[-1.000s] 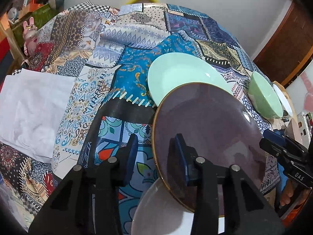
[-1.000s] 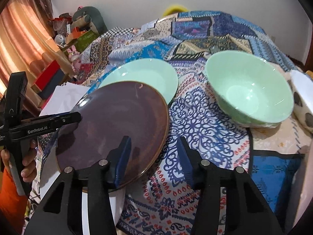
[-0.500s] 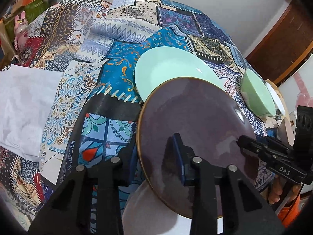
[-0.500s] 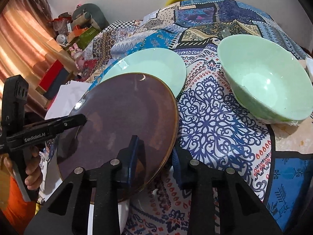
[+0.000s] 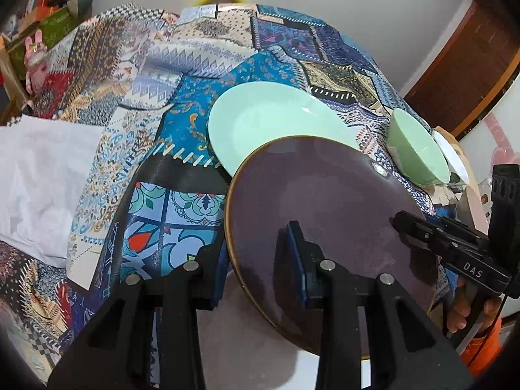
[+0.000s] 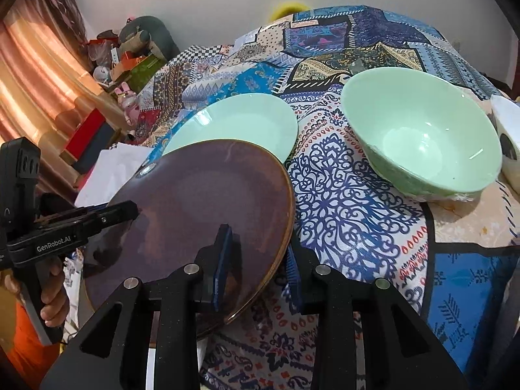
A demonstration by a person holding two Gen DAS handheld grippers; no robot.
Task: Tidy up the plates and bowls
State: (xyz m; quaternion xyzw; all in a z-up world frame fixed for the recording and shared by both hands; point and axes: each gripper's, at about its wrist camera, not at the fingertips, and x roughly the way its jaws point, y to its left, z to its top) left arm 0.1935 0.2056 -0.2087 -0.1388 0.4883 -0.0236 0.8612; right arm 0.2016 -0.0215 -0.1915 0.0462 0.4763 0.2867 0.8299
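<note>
A: Purple-brown plate (image 5: 325, 195) is gripped from both sides, tilted up above a white plate (image 5: 247, 334) on the patchwork cloth (image 5: 182, 65). left gripper (image 5: 260, 253) is clamped on its near-left rim, one pad on top and one under

B: yep, and the right gripper (image 6: 256, 253) pinches the opposite rim the same way. Mint plate (image 6: 240, 123) lies flat just behind it, mint bowl (image 6: 422, 136) sits off to the right, well apart

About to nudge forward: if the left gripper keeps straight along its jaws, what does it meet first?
Likely the mint green plate, lying just beyond the brown plate held in the left gripper. Depth is hard to judge here.
</note>
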